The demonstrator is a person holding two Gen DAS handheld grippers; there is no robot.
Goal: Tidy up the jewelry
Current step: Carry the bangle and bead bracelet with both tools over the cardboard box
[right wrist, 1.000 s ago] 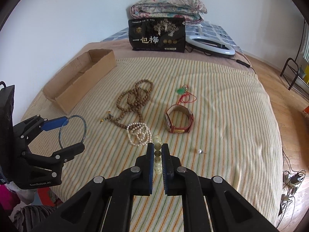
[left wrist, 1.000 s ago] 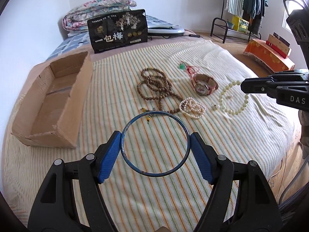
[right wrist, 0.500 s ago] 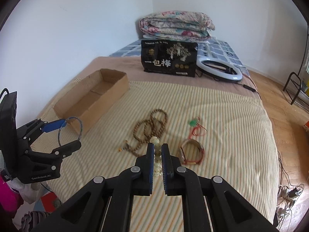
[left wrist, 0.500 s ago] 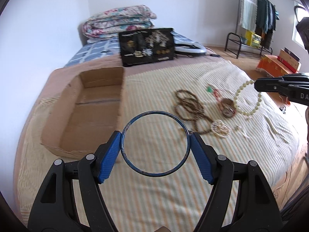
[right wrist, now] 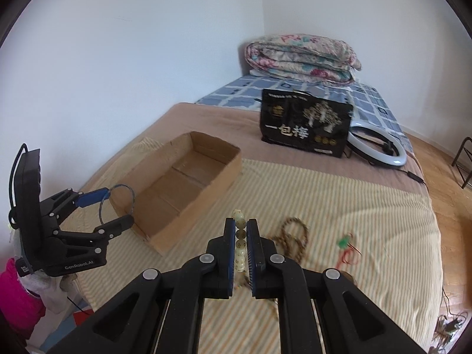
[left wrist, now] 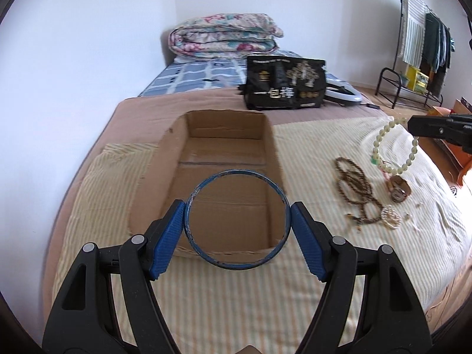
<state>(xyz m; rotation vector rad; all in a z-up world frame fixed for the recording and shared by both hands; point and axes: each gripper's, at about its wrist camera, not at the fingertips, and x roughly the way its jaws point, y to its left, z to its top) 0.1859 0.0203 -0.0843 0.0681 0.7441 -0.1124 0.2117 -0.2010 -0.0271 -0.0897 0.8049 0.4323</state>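
Observation:
My left gripper [left wrist: 237,219] is shut on a thin blue bangle [left wrist: 236,171] and holds it in the air at the near end of an open cardboard box [left wrist: 271,150]; it also shows in the right wrist view [right wrist: 118,206]. My right gripper [right wrist: 241,230] is shut on a pale bead bracelet [right wrist: 239,246], which hangs from it above the bedspread [left wrist: 395,168]. On the striped spread lie a brown bead necklace [left wrist: 352,185], a small pearl bracelet [left wrist: 391,220], a watch [left wrist: 398,188] and a green pendant on a red cord [right wrist: 343,243].
The box [right wrist: 183,188] lies on the left side of the bed. A black printed bag [left wrist: 284,87], a white ring light [right wrist: 380,147] and a folded floral quilt [left wrist: 224,37] are at the far end. A clothes rack [left wrist: 421,47] stands on the floor at right.
Both grippers have swung left toward the box with their loads. The bangle now hangs over the box's near end. The pale bracelet has been lifted higher off the spread.

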